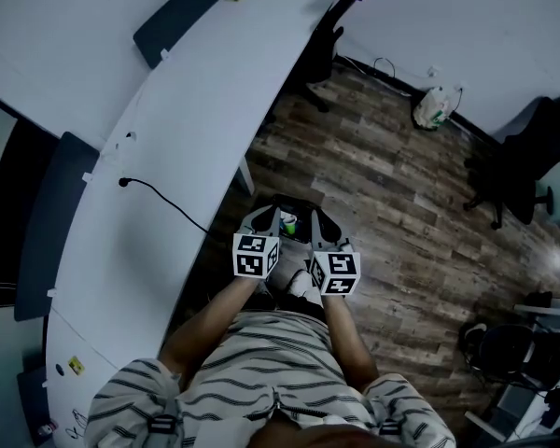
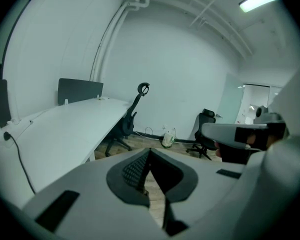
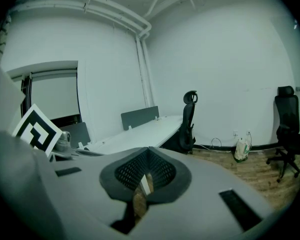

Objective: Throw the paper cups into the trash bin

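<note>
Jaws of left gripper (image 1: 269, 215) and right gripper (image 1: 319, 224) are clenched on nothing and held side by side above the bin (image 1: 299, 202) by the desk (image 1: 187, 129), probably because a cup, possibly the pale object (image 1: 289, 222) inside, is already discarded.

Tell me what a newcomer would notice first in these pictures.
The left gripper and right gripper sit side by side low in the head view's centre. Each bears a black-and-white marker cube, and their jaws are together and empty. Next comes the long curved white desk sweeping up the left, with a black cable on it.
</note>
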`<state>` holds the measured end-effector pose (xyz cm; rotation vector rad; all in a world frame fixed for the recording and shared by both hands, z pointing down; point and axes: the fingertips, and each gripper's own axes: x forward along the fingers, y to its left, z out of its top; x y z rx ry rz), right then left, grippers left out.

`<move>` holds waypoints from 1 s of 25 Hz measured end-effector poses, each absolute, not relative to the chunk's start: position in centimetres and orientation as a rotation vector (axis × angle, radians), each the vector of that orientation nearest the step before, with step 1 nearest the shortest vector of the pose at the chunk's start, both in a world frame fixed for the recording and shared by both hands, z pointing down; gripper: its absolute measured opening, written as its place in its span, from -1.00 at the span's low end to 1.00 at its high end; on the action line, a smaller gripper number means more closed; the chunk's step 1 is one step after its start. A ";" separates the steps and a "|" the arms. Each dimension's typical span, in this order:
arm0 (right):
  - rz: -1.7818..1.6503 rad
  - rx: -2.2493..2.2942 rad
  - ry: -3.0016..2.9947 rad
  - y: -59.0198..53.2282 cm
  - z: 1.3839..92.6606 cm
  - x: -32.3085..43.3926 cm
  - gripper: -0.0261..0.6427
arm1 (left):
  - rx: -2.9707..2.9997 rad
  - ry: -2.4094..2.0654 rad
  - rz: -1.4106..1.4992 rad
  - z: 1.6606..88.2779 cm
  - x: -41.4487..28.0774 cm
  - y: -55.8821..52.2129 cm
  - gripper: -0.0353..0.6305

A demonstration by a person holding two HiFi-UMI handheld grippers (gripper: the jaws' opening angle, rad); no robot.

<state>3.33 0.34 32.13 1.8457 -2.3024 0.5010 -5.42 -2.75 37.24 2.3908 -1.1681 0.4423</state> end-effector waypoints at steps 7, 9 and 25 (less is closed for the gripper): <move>0.446 1.856 -2.346 0.8 28.9 2.9 -0.89 | 2.459 -1.164 0.373 33.8 -5.9 -1.7 -0.82; 0.422 1.858 -2.359 1.0 28.0 2.7 -0.89 | 2.472 -1.170 0.341 32.7 -6.3 -1.7 -0.82; 0.298 1.879 -2.419 1.2 24.2 2.3 -0.89 | 2.567 -1.212 0.190 27.2 -6.6 -0.9 -0.82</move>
